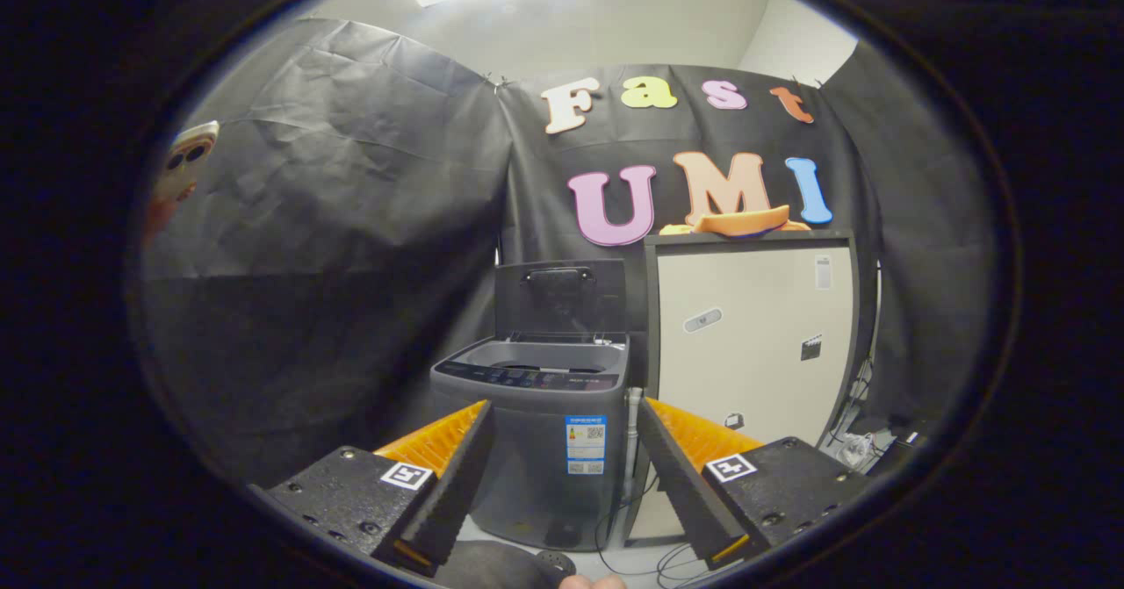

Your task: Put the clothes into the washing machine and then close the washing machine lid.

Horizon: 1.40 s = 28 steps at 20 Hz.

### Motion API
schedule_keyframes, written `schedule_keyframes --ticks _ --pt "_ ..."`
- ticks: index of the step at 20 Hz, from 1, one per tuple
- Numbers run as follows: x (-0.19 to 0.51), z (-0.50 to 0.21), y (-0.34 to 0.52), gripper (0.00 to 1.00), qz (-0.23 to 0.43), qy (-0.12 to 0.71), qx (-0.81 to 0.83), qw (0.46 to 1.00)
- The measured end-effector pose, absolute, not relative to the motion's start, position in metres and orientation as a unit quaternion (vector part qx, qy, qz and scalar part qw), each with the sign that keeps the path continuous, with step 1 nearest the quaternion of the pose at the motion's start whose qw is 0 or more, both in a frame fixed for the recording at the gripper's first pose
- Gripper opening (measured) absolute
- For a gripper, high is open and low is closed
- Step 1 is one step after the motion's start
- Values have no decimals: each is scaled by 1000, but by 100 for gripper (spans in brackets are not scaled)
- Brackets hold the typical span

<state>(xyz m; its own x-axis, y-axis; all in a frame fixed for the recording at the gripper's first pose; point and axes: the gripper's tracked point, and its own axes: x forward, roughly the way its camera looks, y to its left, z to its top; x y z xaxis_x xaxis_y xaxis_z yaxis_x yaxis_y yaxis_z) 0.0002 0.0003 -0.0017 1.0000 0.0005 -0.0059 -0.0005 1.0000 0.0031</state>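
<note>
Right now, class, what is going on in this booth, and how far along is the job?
A person is holding the hand-held gripper with its fingers apart and nothing between them, facing a top-loading washing machine beyond them. The washing machine lid stands raised, so the tub is open. An orange piece of clothing lies on top of the tall pale cabinet beside the machine. Nothing has been picked up yet.

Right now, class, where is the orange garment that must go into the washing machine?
The folded orange garment lies on top of the tall white cabinet, right of the open grey washing machine, well beyond the open gripper.
</note>
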Motion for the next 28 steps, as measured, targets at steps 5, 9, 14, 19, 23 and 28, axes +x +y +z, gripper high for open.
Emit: schedule_keyframes --ticks 5,9,14,19,23,28 --pt "1 2 1 97 0 1 3 1000" --pt "4 6 -4 97 -7 2 2 1000" --pt "13 18 -15 97 -20 -2 14 1000" --pt "22 33 -28 97 -36 -5 18 999" --pt "30 50 -42 97 -48 -9 32 998" --pt "46 77 -61 96 -58 -10 47 997"
